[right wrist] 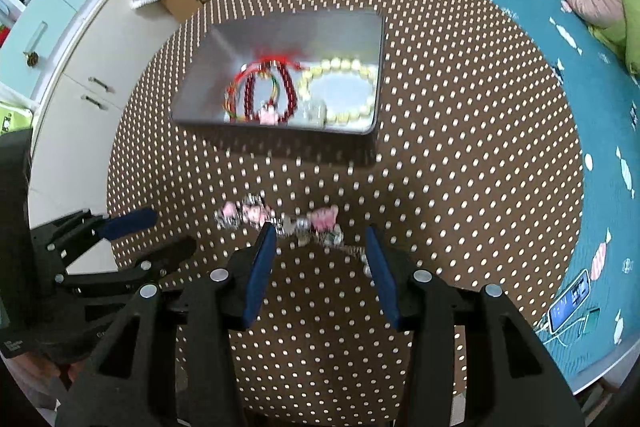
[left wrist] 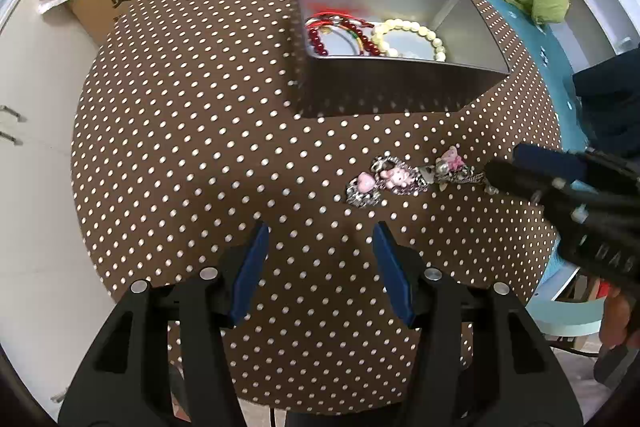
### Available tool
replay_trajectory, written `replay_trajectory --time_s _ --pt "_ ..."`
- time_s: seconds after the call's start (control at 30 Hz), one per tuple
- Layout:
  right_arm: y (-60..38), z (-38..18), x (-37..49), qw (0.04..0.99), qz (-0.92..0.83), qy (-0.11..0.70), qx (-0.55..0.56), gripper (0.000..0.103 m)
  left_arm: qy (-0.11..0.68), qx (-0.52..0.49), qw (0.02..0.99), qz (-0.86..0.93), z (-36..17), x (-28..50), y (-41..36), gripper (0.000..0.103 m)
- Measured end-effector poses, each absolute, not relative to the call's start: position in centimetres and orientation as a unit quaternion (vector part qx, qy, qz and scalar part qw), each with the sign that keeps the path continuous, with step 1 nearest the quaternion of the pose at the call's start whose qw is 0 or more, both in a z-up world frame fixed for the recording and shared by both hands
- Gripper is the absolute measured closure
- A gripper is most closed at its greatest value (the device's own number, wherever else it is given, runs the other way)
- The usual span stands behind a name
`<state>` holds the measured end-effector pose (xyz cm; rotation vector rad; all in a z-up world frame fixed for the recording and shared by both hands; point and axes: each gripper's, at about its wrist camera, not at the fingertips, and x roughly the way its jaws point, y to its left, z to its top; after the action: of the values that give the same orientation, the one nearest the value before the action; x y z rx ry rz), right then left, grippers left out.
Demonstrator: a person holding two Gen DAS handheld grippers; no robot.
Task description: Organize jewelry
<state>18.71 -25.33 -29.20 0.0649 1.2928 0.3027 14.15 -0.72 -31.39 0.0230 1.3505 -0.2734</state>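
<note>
Round and covered in brown polka-dot cloth, the surface (left wrist: pixel 192 131) carries an open metal tin (left wrist: pixel 400 83) that already holds a red bead bracelet (left wrist: pixel 340 35) and a cream bead bracelet (left wrist: pixel 416 35); beside the surface a bed with a teal sheet (right wrist: pixel 540 67) runs along 1 side. Only 1 piece lies loose outside the tin: a charm bracelet (left wrist: pixel 404 181) with pink bear and heart charms, stretched flat on the cloth nearer the claws. The right claw (right wrist: pixel 320 231) is spread wide with nothing in it, its tips either side of the bracelet's chain end, so the step in hand looks like the pickup of this last piece. The left claw (left wrist: pixel 320 231) hangs wide open too, empty, near the bracelet but not touching it. Next, the right claw would need to drop onto the chain, pinch it firmly, then carry it over the tin's rim
</note>
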Motion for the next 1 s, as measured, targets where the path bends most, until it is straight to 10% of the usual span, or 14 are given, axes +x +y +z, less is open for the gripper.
replay_trajectory --time_s 0.47,1.0 --pt "-24.8 -31.4 19.3 0.762 0.143 0.631 0.023 0.059 0.617 -0.004 0.774 -0.142 -32.8 17.4 -2.5 0.057" --pt "-25.9 -31.8 20.6 0.759 0.136 0.636 0.025 0.058 0.620 -0.002 0.763 -0.181 -34.4 19.7 -6.4 0.093"
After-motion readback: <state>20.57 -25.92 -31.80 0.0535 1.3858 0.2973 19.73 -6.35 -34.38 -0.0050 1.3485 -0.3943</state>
